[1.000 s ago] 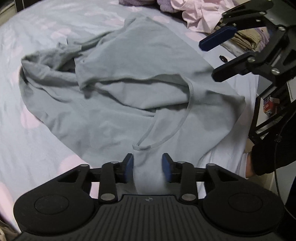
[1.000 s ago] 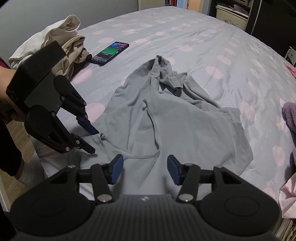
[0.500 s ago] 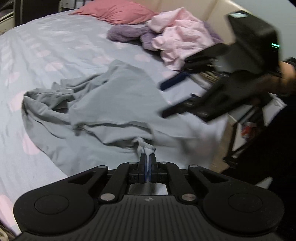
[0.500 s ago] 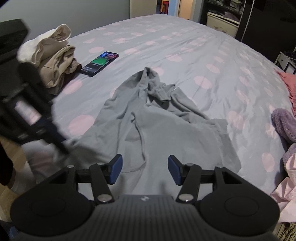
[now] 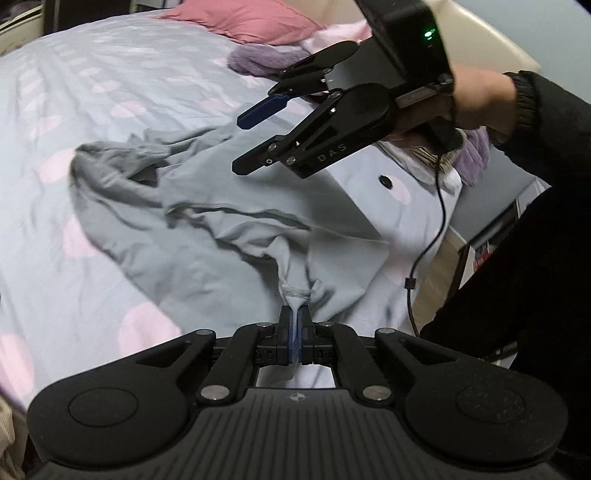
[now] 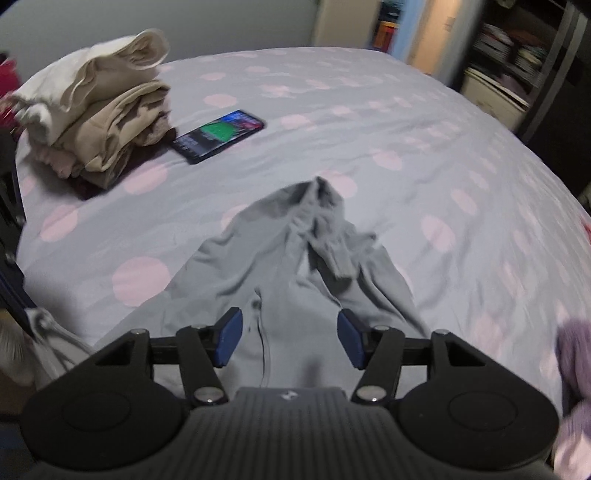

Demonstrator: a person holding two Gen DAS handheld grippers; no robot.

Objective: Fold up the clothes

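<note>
A crumpled grey shirt (image 5: 207, 229) lies on the bed, also seen in the right wrist view as the grey shirt (image 6: 295, 258). My left gripper (image 5: 294, 332) is shut on the shirt's neckline edge and lifts that edge slightly off the sheet. Above the far right part of the garment, a hand holds my right gripper (image 5: 251, 142), which is open in the air. In its own view the right gripper (image 6: 288, 339) has its blue pads wide apart with nothing between them, just over the near part of the shirt.
The bed sheet (image 6: 369, 122) is grey with pink dots. A stack of folded beige clothes (image 6: 96, 114) and a phone (image 6: 218, 134) lie at the far left. A pink pillow (image 5: 243, 20) and purple fluffy garments (image 5: 266, 61) sit near the headboard. A cable (image 5: 432, 236) hangs at the bed's edge.
My left gripper went from open to shut on the shirt's neckline and pulled it up and back. The right gripper rose and swung over the shirt, staying open.
</note>
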